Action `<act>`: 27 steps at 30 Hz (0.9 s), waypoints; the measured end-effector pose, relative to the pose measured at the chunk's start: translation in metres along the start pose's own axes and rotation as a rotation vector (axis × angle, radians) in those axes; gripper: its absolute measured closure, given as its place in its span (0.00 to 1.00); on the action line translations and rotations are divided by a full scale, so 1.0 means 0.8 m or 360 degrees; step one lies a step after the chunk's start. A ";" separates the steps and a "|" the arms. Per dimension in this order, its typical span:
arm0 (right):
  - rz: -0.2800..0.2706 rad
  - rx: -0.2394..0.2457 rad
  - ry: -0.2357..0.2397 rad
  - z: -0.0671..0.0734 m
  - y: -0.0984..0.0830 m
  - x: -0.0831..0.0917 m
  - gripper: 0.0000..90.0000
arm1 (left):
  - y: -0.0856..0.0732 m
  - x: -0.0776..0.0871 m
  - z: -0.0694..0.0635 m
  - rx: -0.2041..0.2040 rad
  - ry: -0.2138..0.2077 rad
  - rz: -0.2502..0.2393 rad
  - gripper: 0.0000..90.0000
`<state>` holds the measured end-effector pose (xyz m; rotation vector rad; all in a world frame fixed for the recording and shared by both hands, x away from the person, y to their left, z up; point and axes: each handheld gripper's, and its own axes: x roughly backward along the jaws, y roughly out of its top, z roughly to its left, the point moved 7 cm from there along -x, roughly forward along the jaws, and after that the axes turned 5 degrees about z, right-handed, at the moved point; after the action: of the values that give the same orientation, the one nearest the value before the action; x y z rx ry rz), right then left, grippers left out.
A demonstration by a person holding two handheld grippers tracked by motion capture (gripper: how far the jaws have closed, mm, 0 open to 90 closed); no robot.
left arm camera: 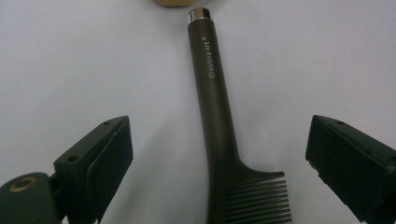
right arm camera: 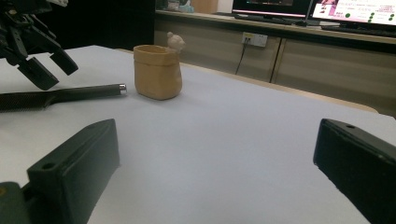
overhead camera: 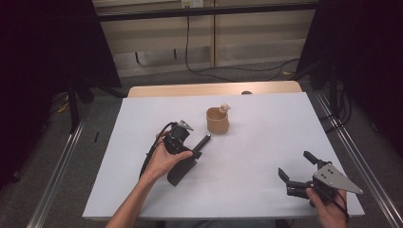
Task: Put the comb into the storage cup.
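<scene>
Left gripper view: my left claw (left arm camera: 217, 163) hangs wide open, empty, straddling the comb (left arm camera: 219, 121) handle, aligned for gripping.

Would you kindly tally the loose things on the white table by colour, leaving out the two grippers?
Black: 1, the comb, lying flat with its handle toward the cup.
Tan: 1, the cup, upright, with a small figure on its rim.
Total: 2
</scene>
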<state>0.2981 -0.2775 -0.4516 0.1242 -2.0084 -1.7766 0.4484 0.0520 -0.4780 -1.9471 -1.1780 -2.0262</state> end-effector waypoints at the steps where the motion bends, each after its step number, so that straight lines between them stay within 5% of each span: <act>1: -0.0003 -0.0007 -0.0004 0.000 0.000 0.000 0.00 | 0.001 -0.001 0.000 -0.0002 0.0003 0.0011 0.09; 12: -0.0001 -0.0007 -0.0004 -0.001 0.000 0.000 0.00 | 0.005 -0.014 -0.004 0.0051 0.0064 0.0132 0.21; 25: 0.0004 -0.0001 0.0001 0.000 0.000 0.001 0.00 | -0.001 -0.017 -0.004 0.0087 0.0094 0.0192 0.43; 27: 0.0003 0.0000 0.0001 0.000 0.000 0.001 0.00 | -0.001 -0.019 -0.005 0.0082 0.0058 0.0175 0.47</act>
<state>0.2977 -0.2780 -0.4518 0.1230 -2.0071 -1.7754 0.4473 0.0436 -0.4911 -1.8989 -1.0792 -1.9487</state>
